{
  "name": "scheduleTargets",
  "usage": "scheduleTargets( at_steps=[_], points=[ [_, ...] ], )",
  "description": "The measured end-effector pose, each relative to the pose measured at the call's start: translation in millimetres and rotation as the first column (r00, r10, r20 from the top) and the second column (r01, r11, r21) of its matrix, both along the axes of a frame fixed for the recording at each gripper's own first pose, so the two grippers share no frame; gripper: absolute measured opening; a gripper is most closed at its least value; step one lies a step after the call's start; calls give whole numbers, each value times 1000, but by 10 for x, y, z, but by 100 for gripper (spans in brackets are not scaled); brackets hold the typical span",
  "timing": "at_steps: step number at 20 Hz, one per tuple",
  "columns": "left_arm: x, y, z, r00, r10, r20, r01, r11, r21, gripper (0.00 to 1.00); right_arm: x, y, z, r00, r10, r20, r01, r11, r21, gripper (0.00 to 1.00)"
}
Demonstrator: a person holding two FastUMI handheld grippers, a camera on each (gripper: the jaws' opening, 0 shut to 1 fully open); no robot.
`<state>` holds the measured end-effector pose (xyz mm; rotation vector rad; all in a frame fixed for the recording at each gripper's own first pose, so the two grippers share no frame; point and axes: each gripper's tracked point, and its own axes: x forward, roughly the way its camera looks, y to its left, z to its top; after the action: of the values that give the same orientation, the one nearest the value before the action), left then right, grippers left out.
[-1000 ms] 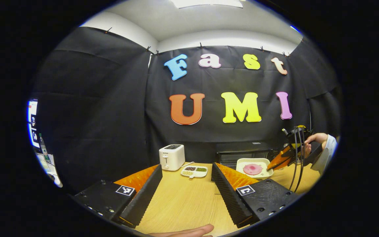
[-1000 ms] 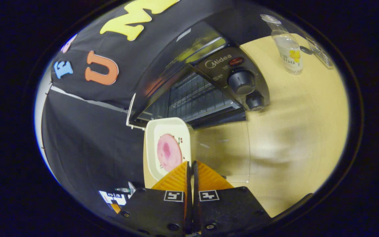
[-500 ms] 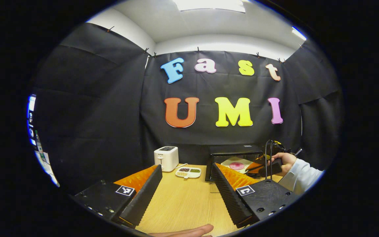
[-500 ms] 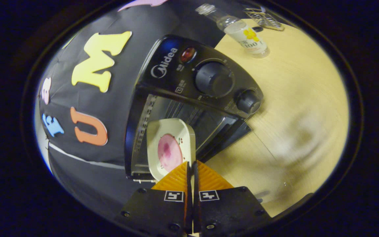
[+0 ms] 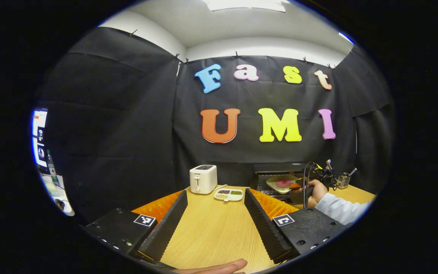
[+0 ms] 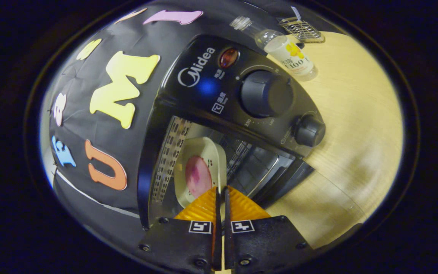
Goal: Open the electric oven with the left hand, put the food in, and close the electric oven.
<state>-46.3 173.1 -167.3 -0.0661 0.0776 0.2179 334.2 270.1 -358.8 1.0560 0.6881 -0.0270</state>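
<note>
While a second ago the plate [image 6: 200, 167] was out in front of the open door, it's now partway inside the oven [image 6: 219, 95], pink slice of food [image 6: 198, 176] on top. On the tabletop [image 5: 211, 232]: one oven, one toaster [image 5: 203, 179], one bottle [image 6: 285, 47], one small snack tray [image 5: 228, 195]. Oven has two knobs [image 6: 266, 93]. Right gripper [image 6: 221, 194] has its fingers pinched tight on the plate's rim. Left gripper [image 5: 215, 213] hangs back over the tabletop, fingers spread wide, holding nothing.
</note>
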Motion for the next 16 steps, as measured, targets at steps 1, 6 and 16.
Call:
scheduleTargets(
  at_steps=[1,6,16],
  points=[
    [-9,-1,-3,1000,0,-1,0,1000,2,96,36,22,-44,1000,3,0,-3,1000,2,6],
    [-36,-20,-37,1000,-7,-14,7,1000,16,96,117,157,-106,999,32,34,-33,999,43,11],
    [92,-150,-321,997,-35,-70,33,999,-30,96,-396,186,-84,988,141,58,-136,988,-74,66]
  ],
)
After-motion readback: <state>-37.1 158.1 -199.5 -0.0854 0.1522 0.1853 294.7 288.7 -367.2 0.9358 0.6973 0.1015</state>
